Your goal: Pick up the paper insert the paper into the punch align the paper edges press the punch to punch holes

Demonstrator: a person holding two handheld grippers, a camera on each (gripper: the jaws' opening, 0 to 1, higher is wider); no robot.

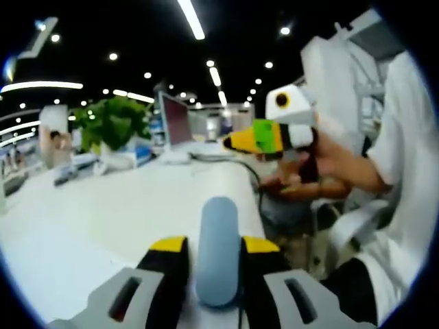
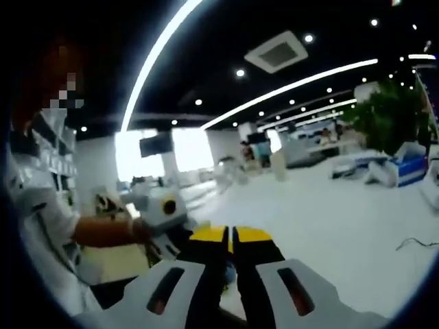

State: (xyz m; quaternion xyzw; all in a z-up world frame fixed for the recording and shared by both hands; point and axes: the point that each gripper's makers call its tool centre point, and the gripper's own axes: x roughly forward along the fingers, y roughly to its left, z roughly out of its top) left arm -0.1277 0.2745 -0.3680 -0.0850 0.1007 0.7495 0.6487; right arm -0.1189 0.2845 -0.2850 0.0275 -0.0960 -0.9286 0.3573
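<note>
The punch (image 1: pixel 218 233) shows as a pale blue, smooth bar with a rounded end. It lies lengthwise between the two yellow-tipped jaws of the left tongs (image 1: pixel 215 245), pointing forward and reaching a little past their tips. Both jaws seem to touch its sides. Its lower end is hidden between them.
</note>
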